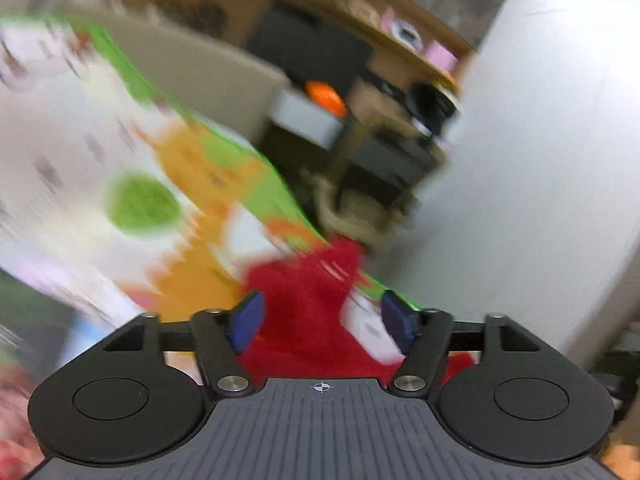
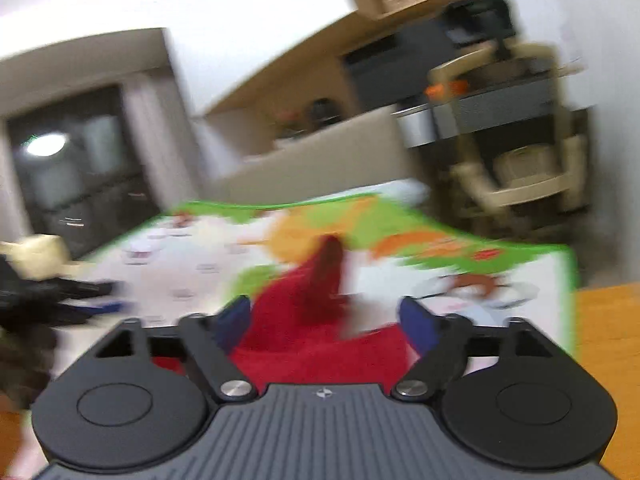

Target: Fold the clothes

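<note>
Blurred kitchen shelving fills the upper right. Both views show a red garment rumpled on a cartoon-print mat, unfolded. Left hand-held gripper and right hand-held gripper gape wide, clasping nothing.

The left gripper has its two blue fingers spread wide apart. The right gripper is spread wide too.
</note>
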{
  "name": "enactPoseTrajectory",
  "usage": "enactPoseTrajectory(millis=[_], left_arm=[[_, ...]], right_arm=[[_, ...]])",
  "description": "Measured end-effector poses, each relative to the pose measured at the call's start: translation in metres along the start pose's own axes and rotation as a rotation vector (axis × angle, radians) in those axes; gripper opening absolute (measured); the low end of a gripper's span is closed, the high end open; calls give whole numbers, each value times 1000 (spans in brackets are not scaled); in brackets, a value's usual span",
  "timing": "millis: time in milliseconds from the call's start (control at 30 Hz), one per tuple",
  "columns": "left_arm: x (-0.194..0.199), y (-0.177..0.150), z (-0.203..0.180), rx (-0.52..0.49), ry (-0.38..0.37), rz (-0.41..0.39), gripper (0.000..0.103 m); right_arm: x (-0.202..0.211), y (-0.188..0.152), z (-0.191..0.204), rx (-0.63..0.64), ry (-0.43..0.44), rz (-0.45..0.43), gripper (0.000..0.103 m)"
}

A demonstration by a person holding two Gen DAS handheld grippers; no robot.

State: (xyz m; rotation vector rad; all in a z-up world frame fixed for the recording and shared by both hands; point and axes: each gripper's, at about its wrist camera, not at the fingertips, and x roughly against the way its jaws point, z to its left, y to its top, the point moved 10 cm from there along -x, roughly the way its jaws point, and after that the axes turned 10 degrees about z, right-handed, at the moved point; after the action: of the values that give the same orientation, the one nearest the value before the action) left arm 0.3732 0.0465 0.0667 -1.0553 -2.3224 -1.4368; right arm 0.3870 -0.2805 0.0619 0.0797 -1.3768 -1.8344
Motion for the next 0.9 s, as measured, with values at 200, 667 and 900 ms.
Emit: enactPoseTrajectory(millis=[200,667,900], left_arm=[[-89,-59,19,-90,172,209,93],[-94,-67,13,-187,229,214,97],[-94,-68,12,-199,228,203,99]], right_arm=[[-56,-49,16,-55,78,185,94],[-44,-64,42,3,125,262,103],[-51,-106,5,198,-203,292,103]])
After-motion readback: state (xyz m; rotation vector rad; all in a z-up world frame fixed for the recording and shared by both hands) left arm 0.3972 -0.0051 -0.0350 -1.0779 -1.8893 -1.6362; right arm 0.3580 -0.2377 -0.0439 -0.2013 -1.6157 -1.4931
